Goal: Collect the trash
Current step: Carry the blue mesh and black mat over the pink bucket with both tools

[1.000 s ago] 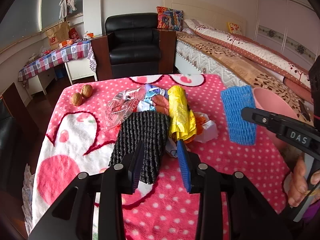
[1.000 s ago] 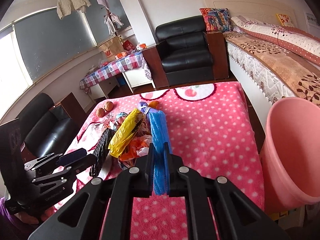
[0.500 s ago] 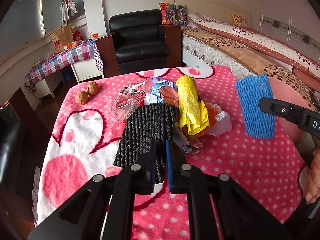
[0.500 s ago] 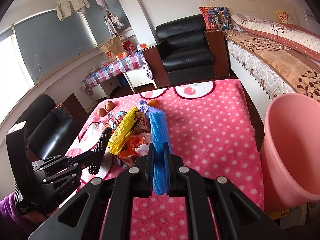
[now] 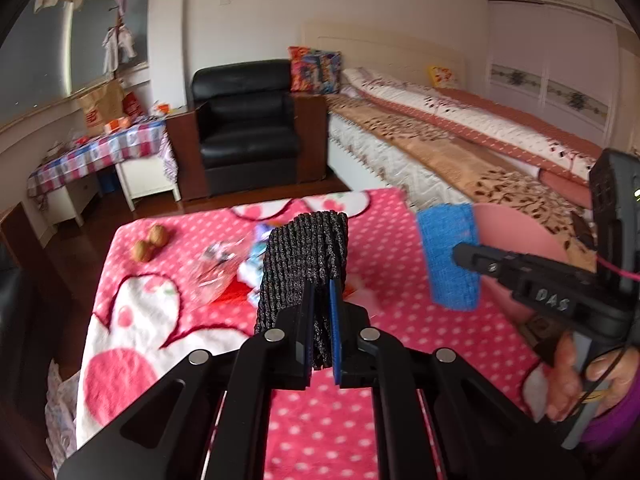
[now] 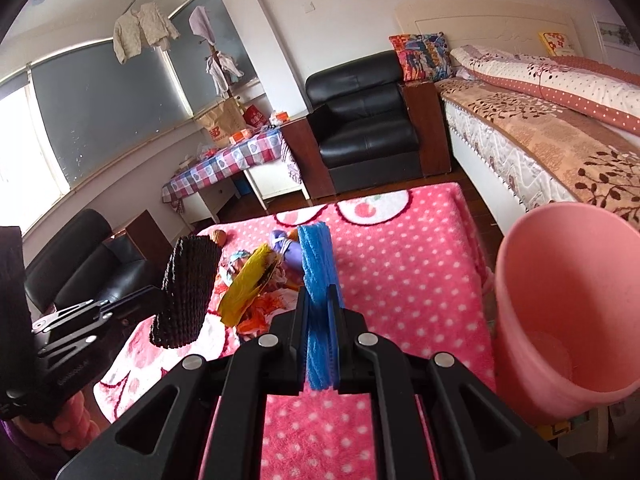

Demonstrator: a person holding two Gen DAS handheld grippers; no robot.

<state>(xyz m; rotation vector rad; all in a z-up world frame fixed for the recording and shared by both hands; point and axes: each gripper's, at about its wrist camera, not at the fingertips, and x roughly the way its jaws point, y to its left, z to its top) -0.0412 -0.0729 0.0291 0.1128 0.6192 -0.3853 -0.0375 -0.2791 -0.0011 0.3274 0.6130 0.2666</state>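
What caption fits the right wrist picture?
Right gripper pinches blue foam net beside the pink bin.

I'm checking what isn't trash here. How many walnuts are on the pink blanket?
2. The walnuts lie side by side, touching, near the blanket's far left corner, apart from the trash pile. More could be hidden behind the held black foam net.

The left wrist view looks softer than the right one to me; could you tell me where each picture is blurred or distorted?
Left wrist view: the trash pile and polka-dot blanket are smeared by motion, while the left gripper and its black foam net stay sharp. Right wrist view: mostly crisp, the pink bin and blue foam net clear; fisheye bends the window frame.
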